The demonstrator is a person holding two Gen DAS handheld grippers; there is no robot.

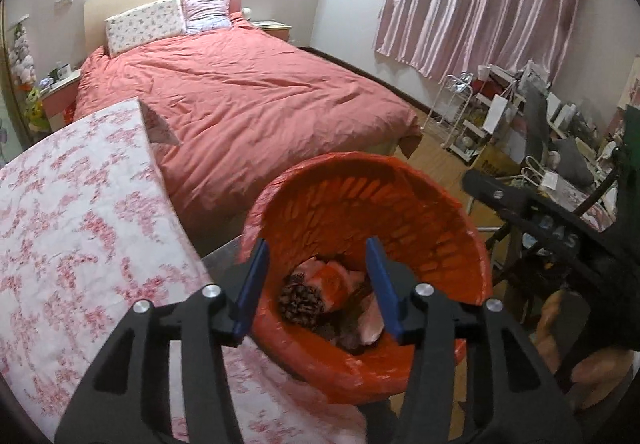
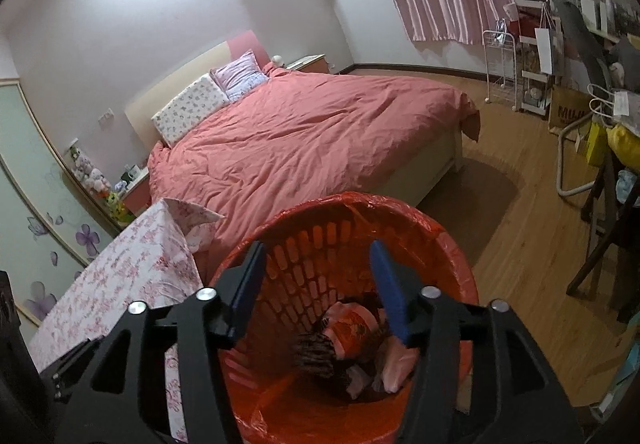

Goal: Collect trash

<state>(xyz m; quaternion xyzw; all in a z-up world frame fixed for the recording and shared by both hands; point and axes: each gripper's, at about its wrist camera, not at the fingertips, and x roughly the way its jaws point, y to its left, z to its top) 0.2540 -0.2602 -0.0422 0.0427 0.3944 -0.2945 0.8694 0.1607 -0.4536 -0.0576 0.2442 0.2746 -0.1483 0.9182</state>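
An orange slatted bin [image 1: 400, 200] lined with a red plastic bag stands on the floor beside the bed. Crumpled trash [image 1: 320, 292] lies at its bottom: pink and red wrappers and a dark patterned wad. My left gripper [image 1: 318, 244] hangs over the bin's mouth, open, nothing between its blue pads. In the right wrist view the same bin [image 2: 328, 216] fills the lower middle with the trash [image 2: 348, 340] inside. My right gripper [image 2: 318, 248] is also above the bin, open and empty. The right gripper's black body [image 1: 552, 228] shows at the right of the left wrist view.
A table with a pink floral cloth [image 1: 80, 228] sits left of the bin. A bed with a salmon duvet [image 1: 248, 100] lies beyond. Cluttered shelves, bags and a chair [image 2: 568, 92] stand at the right under pink curtains. Wooden floor [image 2: 520, 244] stretches to the right.
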